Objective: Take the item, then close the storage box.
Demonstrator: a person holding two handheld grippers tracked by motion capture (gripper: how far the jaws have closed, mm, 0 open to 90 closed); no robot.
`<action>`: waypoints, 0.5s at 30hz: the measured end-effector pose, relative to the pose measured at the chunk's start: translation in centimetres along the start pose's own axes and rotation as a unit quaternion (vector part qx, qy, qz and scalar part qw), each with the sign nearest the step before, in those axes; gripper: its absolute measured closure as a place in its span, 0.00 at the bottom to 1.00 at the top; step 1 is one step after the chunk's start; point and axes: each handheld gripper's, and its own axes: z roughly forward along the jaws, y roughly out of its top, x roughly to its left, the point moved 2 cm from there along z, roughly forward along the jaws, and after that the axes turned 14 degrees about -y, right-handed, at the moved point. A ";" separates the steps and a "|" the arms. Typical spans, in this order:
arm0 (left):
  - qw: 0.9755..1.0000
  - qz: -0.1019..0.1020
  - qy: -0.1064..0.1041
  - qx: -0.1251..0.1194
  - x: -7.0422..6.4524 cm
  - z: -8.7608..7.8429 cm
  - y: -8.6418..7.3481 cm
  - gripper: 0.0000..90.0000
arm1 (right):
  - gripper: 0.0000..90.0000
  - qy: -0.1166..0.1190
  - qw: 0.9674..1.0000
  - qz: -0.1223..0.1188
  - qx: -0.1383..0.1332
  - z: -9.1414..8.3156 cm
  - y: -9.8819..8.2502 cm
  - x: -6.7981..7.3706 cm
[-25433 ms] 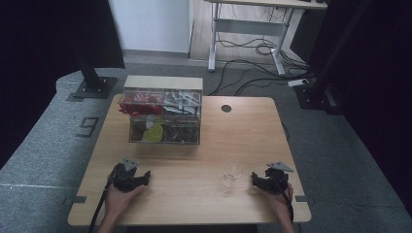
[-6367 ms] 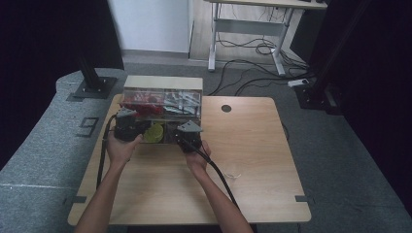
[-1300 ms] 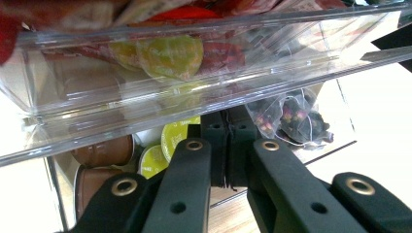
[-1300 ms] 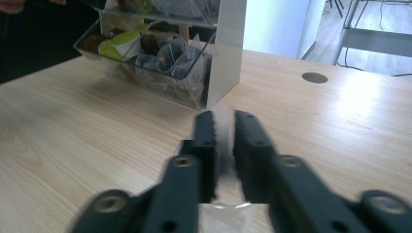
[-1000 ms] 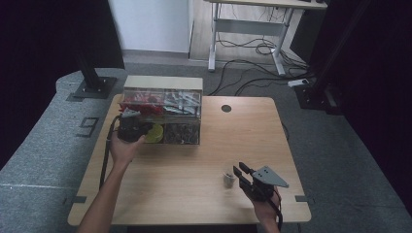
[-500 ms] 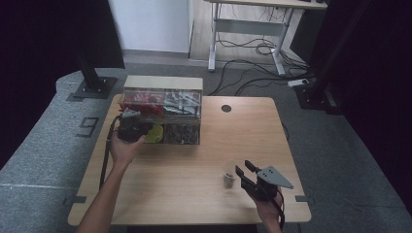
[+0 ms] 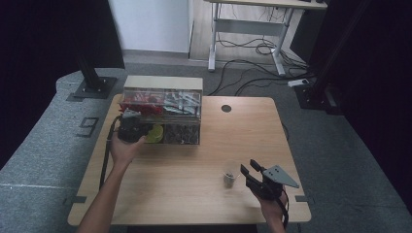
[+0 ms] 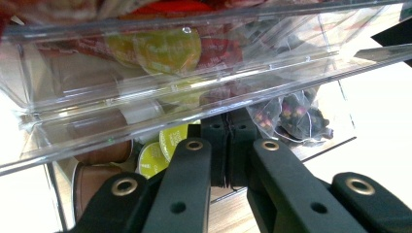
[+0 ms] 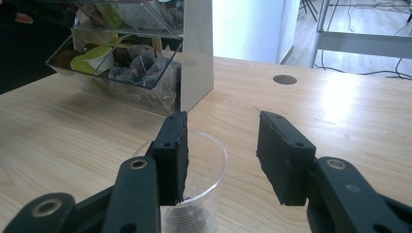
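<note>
A clear two-tier organizer with a beige top stands at the table's back left. Its lower drawer holds green capsules, brown capsules and tea bags. My left gripper is at that drawer's front, jaws shut, and its tips go in under the clear front wall. A clear plastic cup with something dark in its bottom stands front right. My right gripper sits just right of it. Its jaws have just been opening and are open, with one jaw over the cup and no pad touching it.
A round cable hole marks the table's back middle. The table's front edge runs close under my right hand. On the floor behind are a desk frame with cables and black stands.
The right gripper's jaws have spread wider and it has drawn slightly back from the cup. The left hand and gripper stay at the drawer.
</note>
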 end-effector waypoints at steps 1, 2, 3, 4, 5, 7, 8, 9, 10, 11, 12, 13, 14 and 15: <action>1.000 0.000 0.000 0.001 0.0 0.0 -0.1 0.99 | 0.60 0.000 1.000 0.000 -0.001 0.0 0.0 -0.1; 1.000 -0.002 -0.002 0.000 -0.1 0.0 -0.2 0.99 | 0.60 -0.001 1.000 0.000 -0.001 0.0 0.0 -0.1; 1.000 0.000 -0.002 0.000 -0.1 0.0 -0.3 0.99 | 0.60 -0.001 1.000 0.001 -0.001 0.0 0.0 -0.1; 1.000 0.001 -0.003 0.002 -0.1 0.0 -0.4 0.99 | 0.60 -0.001 1.000 0.001 -0.001 -0.1 0.0 -0.2; 1.000 0.001 -0.003 0.002 -0.2 -0.1 -0.5 0.99 | 0.60 -0.002 1.000 0.001 -0.001 -0.1 0.0 -0.2; 1.000 0.001 -0.005 0.002 -0.2 -0.1 -0.8 0.99 | 0.60 -0.002 1.000 0.001 -0.002 -0.1 0.0 -0.3; 1.000 0.000 -0.005 0.002 -0.1 -0.1 -0.9 0.99 | 0.60 -0.003 1.000 0.001 -0.002 -0.1 0.0 -0.3; 1.000 0.000 -0.005 0.002 -0.1 -0.1 -1.1 0.99 | 0.60 -0.003 1.000 0.001 -0.002 -0.1 0.0 -0.3; 1.000 -0.003 -0.005 0.002 -0.1 -0.1 -1.3 0.99 | 0.60 -0.003 1.000 0.002 -0.001 -0.1 0.0 -0.3; 1.000 -0.004 -0.006 0.003 -0.1 -0.2 -1.5 0.99 | 0.60 -0.003 1.000 0.002 -0.001 -0.1 0.0 -0.4; 1.000 -0.004 -0.007 0.003 0.0 -0.2 -1.7 0.99 | 0.60 -0.004 1.000 0.002 -0.001 -0.1 0.0 -0.4; 1.000 -0.004 -0.007 0.005 0.1 -0.2 -1.9 0.99 | 0.60 -0.004 1.000 0.001 0.000 -0.1 -0.1 -0.4; 1.000 -0.006 -0.006 0.005 0.1 -0.3 -2.1 0.99 | 0.60 -0.005 1.000 0.001 0.000 -0.1 -0.1 -0.5; 1.000 -0.007 -0.006 0.006 0.2 -0.3 -2.2 0.99 | 0.60 -0.005 1.000 0.002 0.000 -0.1 -0.1 -0.5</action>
